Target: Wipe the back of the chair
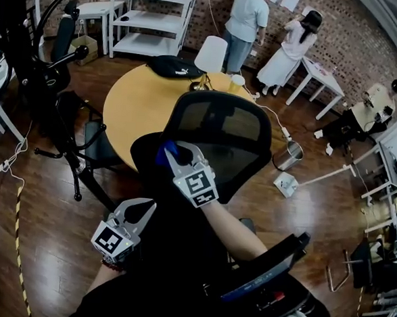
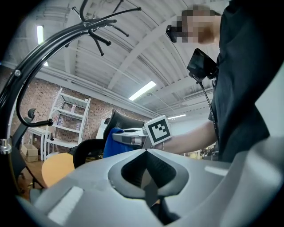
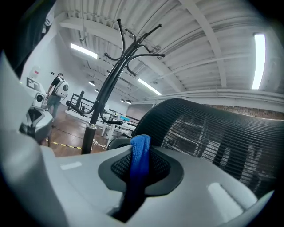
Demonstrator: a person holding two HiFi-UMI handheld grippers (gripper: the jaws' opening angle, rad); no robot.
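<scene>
The black mesh chair back (image 1: 220, 132) stands in front of me and fills the right of the right gripper view (image 3: 213, 133). My right gripper (image 1: 172, 154) is shut on a blue cloth (image 1: 164, 152), held at the chair back's lower left edge. In its own view the cloth (image 3: 140, 162) sticks up between the shut jaws of the right gripper (image 3: 141, 148). My left gripper (image 1: 140, 210) hangs lower left, away from the chair, shut and empty. Its view, past the left gripper (image 2: 146, 153), shows the cloth (image 2: 114, 142) and the chair back (image 2: 122, 120).
A round yellow table (image 1: 141, 103) with a white lamp (image 1: 210, 54) lies behind the chair. A black coat stand (image 1: 58, 131) is at the left, another chair's armrest (image 1: 272, 268) at the lower right. Two people stand by the brick wall; white shelves (image 1: 151, 15) are beside them.
</scene>
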